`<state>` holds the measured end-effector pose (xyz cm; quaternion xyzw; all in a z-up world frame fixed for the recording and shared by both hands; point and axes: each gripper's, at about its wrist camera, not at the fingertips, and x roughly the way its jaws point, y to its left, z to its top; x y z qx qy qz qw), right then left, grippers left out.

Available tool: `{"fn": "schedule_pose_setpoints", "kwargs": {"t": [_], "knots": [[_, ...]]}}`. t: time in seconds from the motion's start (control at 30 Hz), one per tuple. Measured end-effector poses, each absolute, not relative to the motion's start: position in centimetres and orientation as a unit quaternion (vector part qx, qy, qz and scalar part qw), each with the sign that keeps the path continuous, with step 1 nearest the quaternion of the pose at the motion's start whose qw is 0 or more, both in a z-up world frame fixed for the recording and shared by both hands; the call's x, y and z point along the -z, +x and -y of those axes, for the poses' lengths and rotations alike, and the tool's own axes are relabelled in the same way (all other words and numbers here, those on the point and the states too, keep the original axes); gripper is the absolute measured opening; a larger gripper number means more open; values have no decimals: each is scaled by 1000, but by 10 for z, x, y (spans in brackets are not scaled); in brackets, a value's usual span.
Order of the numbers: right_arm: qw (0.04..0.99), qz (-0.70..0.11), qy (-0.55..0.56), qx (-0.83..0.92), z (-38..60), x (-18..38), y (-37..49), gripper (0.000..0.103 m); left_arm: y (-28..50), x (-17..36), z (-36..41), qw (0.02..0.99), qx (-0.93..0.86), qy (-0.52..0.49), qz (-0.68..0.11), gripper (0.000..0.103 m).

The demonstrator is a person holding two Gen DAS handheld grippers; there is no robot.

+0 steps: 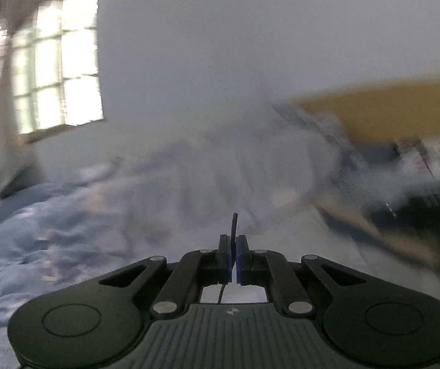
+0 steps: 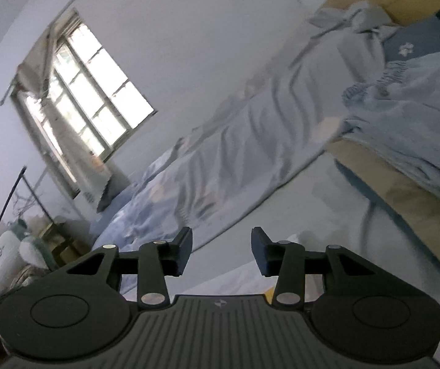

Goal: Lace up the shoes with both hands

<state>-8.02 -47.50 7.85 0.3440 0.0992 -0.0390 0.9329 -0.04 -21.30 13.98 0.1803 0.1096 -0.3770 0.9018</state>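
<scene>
A home bedroom: rumpled blue bedding [image 2: 220, 166] over a wood-framed bed [image 2: 404, 190], barred window [image 2: 90, 92] in a plain white wall [image 2: 204, 30], stuffed toy [image 2: 7, 255] beside a clothes rack [image 2: 20, 196].

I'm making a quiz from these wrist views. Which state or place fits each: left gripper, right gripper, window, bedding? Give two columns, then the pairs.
1. left gripper
2. right gripper
3. window
4. bedding

A. jaws apart, nothing between them
B. bright, set in the pale wall
C. shut on a thin dark lace tip
D. rumpled, pale blue-grey, on the bed

Pairs: 1-C, 2-A, 3-B, 4-D
</scene>
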Motion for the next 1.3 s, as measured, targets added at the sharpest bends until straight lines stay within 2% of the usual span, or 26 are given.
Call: {"fn": "schedule_pose_setpoints", "kwargs": {"t": [0.23, 0.47, 0.83, 1.3], "knots": [[923, -102, 369, 34, 492, -80, -83, 45, -11, -98, 262, 842, 411, 295, -186, 1], [915, -112, 386, 36, 499, -79, -81, 45, -6, -67, 282, 803, 403, 354, -260, 1], [911, -110, 396, 35, 501, -80, -84, 46, 3, -53, 308, 781, 381, 375, -323, 1], [909, -109, 401, 28, 501, -82, -84, 46, 12, -53, 324, 753, 385, 400, -353, 1]]}}
